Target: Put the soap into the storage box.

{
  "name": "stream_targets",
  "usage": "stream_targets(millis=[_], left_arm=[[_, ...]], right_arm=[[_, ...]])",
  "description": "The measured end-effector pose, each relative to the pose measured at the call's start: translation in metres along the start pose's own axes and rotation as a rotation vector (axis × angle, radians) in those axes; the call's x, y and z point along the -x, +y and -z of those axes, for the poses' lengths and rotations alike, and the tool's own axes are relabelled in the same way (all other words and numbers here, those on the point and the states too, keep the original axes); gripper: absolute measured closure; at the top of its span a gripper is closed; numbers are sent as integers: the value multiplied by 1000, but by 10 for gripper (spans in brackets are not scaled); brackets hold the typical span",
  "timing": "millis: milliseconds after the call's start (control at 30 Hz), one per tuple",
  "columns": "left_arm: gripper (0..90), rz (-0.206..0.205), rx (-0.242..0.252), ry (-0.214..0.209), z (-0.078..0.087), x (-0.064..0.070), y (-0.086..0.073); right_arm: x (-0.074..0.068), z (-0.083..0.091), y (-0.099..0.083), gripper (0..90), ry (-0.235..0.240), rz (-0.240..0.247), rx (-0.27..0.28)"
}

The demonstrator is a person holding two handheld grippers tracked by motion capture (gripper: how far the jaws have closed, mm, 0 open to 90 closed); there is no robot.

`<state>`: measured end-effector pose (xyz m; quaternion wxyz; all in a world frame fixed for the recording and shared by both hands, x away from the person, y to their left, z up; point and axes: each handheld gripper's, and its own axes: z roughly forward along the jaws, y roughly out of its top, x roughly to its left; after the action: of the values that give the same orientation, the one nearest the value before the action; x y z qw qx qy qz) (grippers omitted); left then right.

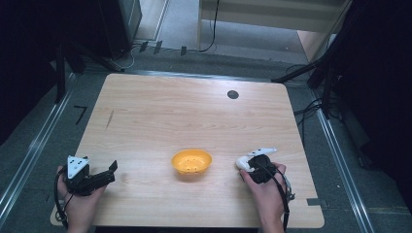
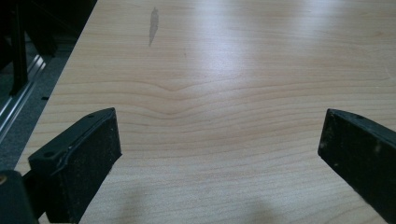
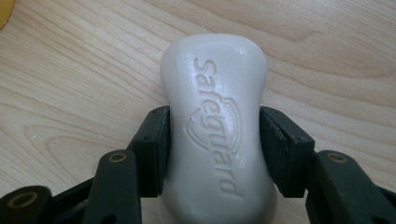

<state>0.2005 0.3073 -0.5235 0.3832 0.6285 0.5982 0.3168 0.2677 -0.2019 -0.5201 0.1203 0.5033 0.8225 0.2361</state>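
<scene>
Right claw (image 3: 215,140) is clamped on a white soap bar (image 3: 217,121), jaws pressing its narrow waist from both sides. The embossed "Safeguard" face is up, and the bar's far end pokes out past the jaws. In the high view the soap bar (image 1: 243,163) sits just right of the yellow bowl (image 1: 192,161), near it but not touching, low over the desk (image 1: 194,111); whether it rests on the wood or is lifted can't be told. The person's right hand (image 1: 267,189) grips the right claw (image 1: 248,162) from the near side of the bowl.

Left claw (image 2: 219,144) has its jaws wide apart, with bare desk wood between them. In the high view the left claw (image 1: 111,171) is well left of the bowl, by the near-left desk corner, pointing toward the bowl and held in the left hand (image 1: 80,199).

The bowl stands upright, near the desk's front-centre. A small dark round spot (image 1: 233,94) lies far behind the bowl, toward the right.
</scene>
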Motion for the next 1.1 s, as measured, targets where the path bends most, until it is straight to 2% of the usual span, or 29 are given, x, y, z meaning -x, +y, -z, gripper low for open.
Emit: stream_targets(millis=[167,267,467,600,833,1000,1100], left_arm=[[0,5,-1,0,0,0,0],[0,8,-1,2,0,0,0],[0,3,-6,1,0,0,0],[0,2,-4,-2,0,0,0],[0,-1,-4,-4,0,0,0],[0,0,-5,-5,0,0,0],[0,1,-7,-5,0,0,0]], right_arm=[[3,0,-2,493,22,14,32],[3,1,-3,497,-2,41,37],[3,3,-4,499,3,64,42],[2,8,-2,500,32,108,68],[-4,14,8,500,64,183,78],[-7,18,14,500,74,200,78],[-12,21,22,500,83,241,71]])
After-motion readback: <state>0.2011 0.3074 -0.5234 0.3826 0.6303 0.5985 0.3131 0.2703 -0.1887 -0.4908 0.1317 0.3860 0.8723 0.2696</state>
